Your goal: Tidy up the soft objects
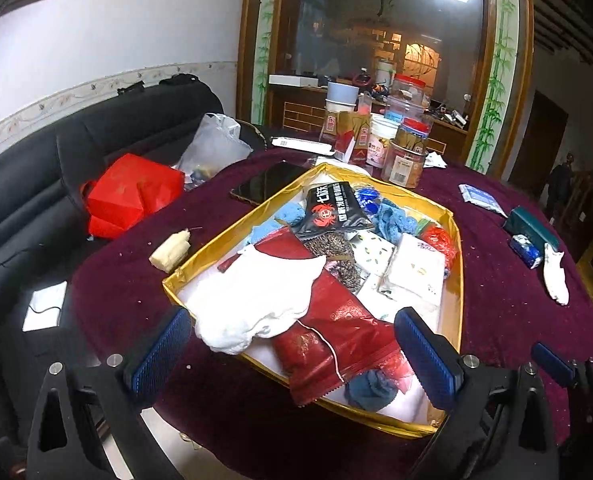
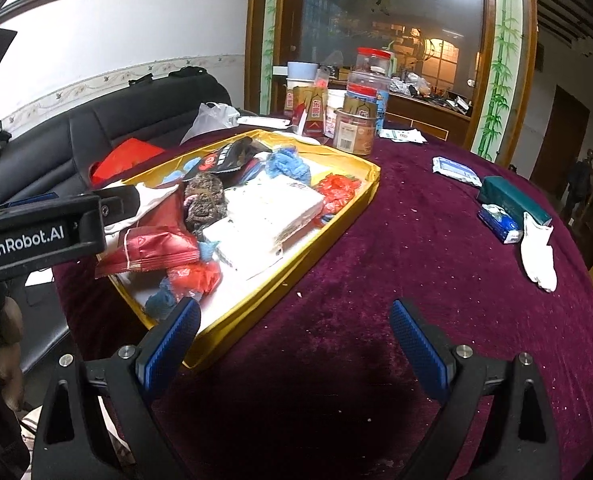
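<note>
Soft goods crowd a shallow gold-rimmed cardboard tray point(image 1: 200, 258) on the round bench covered in maroon velvet cloth point(image 2: 416, 240). Lying over the tray's near-left corner, a white knitted sock point(image 1: 252, 304) rests on a long red foil packet point(image 1: 328, 328), partly overhanging the rim. Farther in sit a black snack packet with a red crab print point(image 1: 332, 212), crumpled blue fabric pieces point(image 1: 392, 216), a white wrapped tissue pack point(image 1: 414, 272) and a bunched red plastic bag point(image 1: 440, 240). The left claw point(image 1: 292, 350) hangs over the tray's near end, spread wide, with nothing between its blue pads. The right claw point(image 2: 294, 340) hovers over bare velvet just right of the tray, also spread wide and empty. Well apart on the far right lie a second white sock point(image 2: 538, 254), a dark green box point(image 2: 512, 200) and a blue tissue packet point(image 2: 498, 222).
</note>
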A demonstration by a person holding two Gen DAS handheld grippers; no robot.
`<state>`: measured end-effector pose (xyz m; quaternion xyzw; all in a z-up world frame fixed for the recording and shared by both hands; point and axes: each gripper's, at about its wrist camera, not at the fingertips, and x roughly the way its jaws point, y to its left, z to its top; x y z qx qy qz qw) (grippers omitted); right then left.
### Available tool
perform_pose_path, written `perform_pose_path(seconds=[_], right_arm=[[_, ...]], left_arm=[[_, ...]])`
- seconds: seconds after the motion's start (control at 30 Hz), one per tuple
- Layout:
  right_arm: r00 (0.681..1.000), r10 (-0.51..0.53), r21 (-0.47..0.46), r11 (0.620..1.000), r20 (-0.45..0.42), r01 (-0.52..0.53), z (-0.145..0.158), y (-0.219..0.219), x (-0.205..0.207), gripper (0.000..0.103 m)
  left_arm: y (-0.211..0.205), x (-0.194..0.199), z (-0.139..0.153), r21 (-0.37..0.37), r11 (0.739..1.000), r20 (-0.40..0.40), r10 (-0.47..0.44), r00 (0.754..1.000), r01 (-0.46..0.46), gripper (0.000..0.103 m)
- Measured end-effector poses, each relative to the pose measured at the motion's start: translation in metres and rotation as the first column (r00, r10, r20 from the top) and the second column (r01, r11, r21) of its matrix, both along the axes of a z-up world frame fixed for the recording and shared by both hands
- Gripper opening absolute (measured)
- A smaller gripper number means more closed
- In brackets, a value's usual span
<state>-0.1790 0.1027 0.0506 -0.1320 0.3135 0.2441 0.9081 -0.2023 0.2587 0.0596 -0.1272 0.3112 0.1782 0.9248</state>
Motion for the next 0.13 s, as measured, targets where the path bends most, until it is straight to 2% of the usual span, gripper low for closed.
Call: perform_pose_path(seconds=[0.13], right_arm=[[1.000,0.014,0.000,1.000,-0.009,-0.014,0.0036,0.0004,0.0023,0.095]], left_arm=[[-0.0075,0.0037,0.0055,-0.024,0.997,-0.007,-0.076,0.997,0.076,0.102]])
